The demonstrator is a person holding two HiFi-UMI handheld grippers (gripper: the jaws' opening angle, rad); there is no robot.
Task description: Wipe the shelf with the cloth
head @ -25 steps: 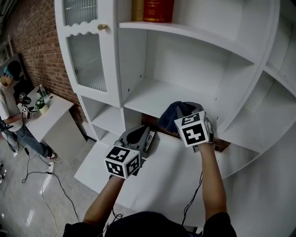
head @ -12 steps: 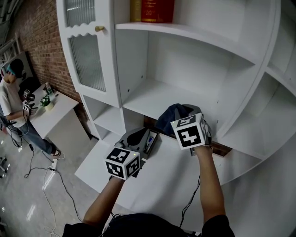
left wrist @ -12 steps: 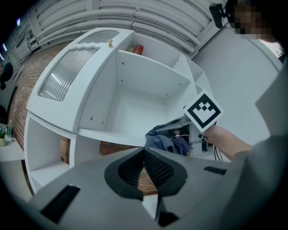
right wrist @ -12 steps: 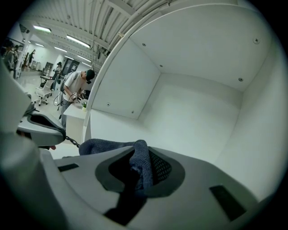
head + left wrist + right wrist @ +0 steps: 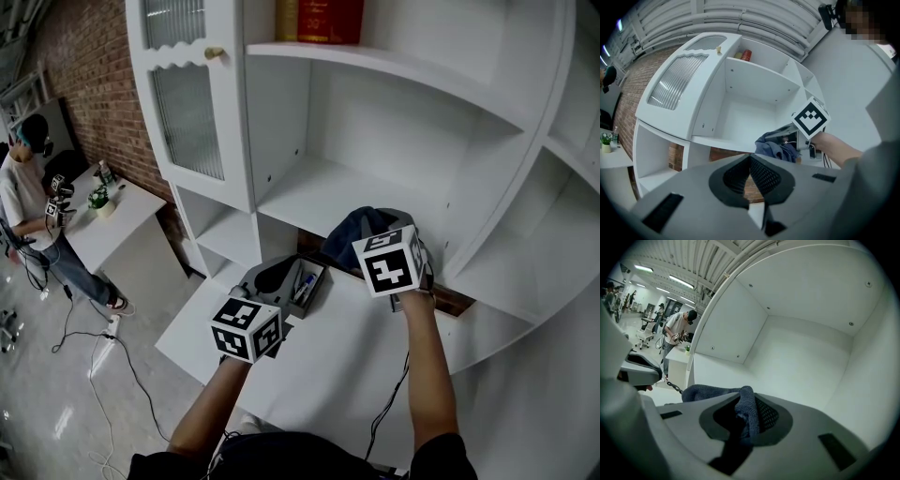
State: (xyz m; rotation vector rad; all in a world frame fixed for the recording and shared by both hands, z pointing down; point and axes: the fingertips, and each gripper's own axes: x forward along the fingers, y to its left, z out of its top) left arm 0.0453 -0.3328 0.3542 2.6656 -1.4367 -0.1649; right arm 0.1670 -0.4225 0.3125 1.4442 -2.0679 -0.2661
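Observation:
A dark blue cloth (image 5: 359, 228) hangs bunched from my right gripper (image 5: 367, 240), which is shut on it at the front edge of the white shelf (image 5: 323, 192). In the right gripper view a fold of the cloth (image 5: 744, 405) is pinched between the jaws, and the bare shelf floor (image 5: 787, 376) lies ahead. My left gripper (image 5: 279, 277) is lower and to the left, over the white fold-out board. Its jaws are together with nothing in them (image 5: 750, 172). From the left gripper view the cloth (image 5: 774, 149) dangles in front of the shelf (image 5: 736, 123).
Red books (image 5: 323, 19) stand on the shelf above. A ribbed glass door (image 5: 187, 112) with a brass knob (image 5: 215, 52) is at the left. A white fold-out board (image 5: 309, 366) lies below the grippers. A person (image 5: 23, 187) stands by a white table (image 5: 112, 220) at far left, with cables on the floor.
Almost nothing: the right gripper stays at the shelf's front edge with the cloth, the left gripper stays low, and the head view has shifted slightly.

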